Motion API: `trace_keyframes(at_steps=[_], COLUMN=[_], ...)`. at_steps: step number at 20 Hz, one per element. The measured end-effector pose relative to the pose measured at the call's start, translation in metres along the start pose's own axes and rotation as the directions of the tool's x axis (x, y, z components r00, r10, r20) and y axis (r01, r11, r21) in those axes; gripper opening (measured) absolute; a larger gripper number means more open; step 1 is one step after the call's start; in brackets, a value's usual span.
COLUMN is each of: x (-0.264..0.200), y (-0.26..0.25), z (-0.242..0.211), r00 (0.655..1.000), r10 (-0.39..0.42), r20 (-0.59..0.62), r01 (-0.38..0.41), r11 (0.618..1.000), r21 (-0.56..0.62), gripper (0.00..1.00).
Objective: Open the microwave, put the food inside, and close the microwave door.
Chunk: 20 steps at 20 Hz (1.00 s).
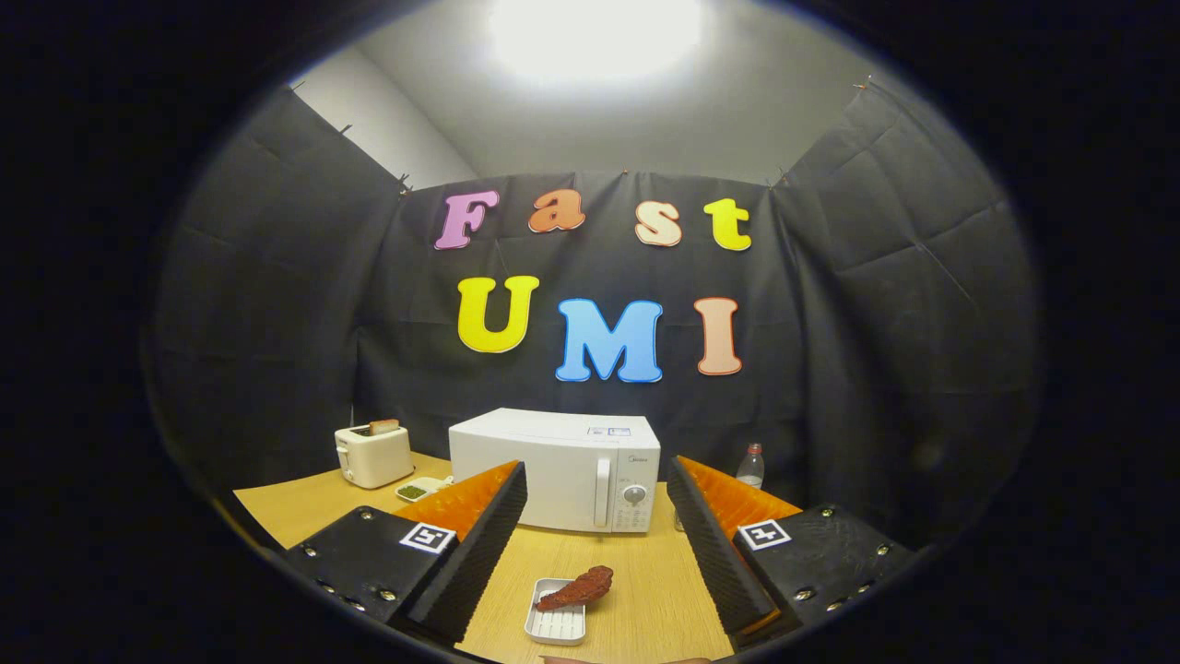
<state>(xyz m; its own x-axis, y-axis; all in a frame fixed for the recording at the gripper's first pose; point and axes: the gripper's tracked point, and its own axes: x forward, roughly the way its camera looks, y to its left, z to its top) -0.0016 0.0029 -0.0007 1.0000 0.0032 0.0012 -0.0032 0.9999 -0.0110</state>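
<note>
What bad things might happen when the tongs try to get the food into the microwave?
1. The food hangs over the rim of its small white tray, so it might slide off when lifted.
2. The microwave door is shut; tugging its handle may drag the whole oven along the table.
3. The tongs are open and wide, and a bottle stands close beside the microwave, easy to knock.

microwave [556, 468] white | food [578, 587] reddish-brown | tray [556, 625] white | toaster [373, 455] cream
</note>
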Motion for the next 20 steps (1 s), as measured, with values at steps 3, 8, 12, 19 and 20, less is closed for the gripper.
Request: trace_keyframes(at_steps=[3, 8, 12, 19, 20], x=[0.001, 0.008, 0.017, 0.057, 0.067], y=[0.001, 0.003, 0.001, 0.003, 0.004], z=[-0.001, -0.005, -0.009, -0.025, -0.030], r00=[1.000, 1.000, 1.000, 0.999, 0.999], r10=[0.003, 0.008, 0.001, 0.027, 0.029], r20=[-0.003, -0.004, -0.008, -0.027, -0.032], r01=[-0.003, -0.008, -0.001, -0.027, -0.029], r11=[1.000, 1.000, 1.000, 1.000, 0.999], r21=[-0.002, -0.003, -0.010, 0.016, 0.014], gripper=[0.96, 0.96, 0.96, 0.96, 0.96])
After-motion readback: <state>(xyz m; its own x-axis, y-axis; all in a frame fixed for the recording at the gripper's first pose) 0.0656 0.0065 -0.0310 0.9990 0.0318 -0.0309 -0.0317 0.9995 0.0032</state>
